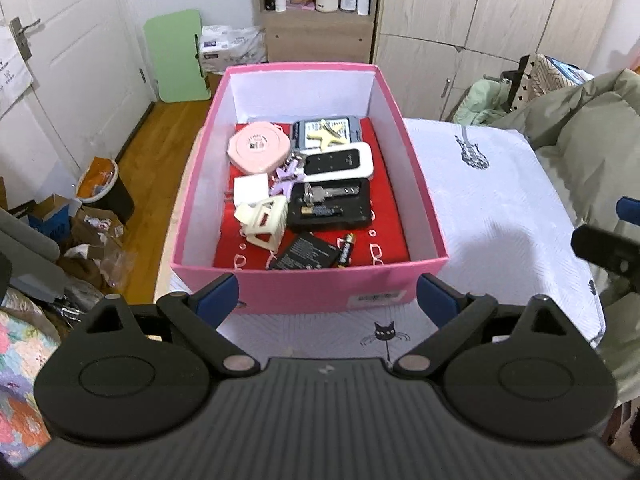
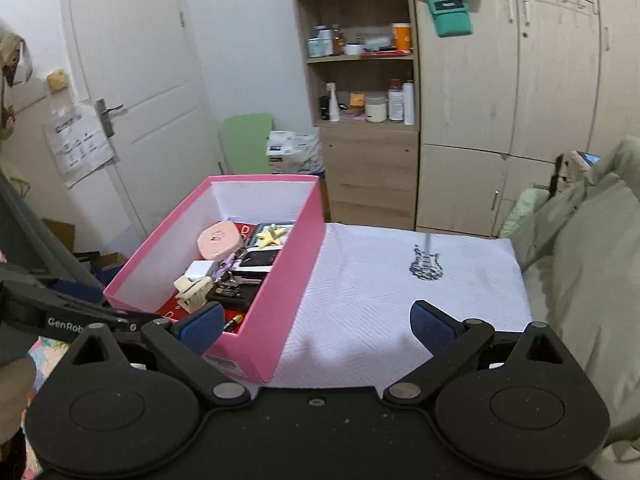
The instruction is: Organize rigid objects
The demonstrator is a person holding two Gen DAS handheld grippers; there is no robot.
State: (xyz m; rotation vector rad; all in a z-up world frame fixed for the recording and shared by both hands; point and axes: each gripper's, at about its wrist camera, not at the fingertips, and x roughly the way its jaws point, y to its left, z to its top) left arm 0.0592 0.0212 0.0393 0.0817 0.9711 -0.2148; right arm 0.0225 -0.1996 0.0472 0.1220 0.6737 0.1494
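With both tools spread wide and holding nothing, the left tool (image 1: 326, 300) faces the pink cardboard box (image 1: 304, 290) of small rigid items dead ahead, long axis running away; the right tool (image 2: 316, 326) sits to its right over the white tabletop cloth (image 2: 380, 300).

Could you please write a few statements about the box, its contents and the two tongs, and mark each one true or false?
1. The pink box has its lid on. False: it is open, with its contents in view.
2. A yellow star-shaped piece lies at the far end of the box. True.
3. The left tongs grip a battery. False: they are open and empty, and the battery lies in the box.
4. The right tongs are open and hold nothing. True.
5. The box stands on a white cloth printed with a guitar. True.
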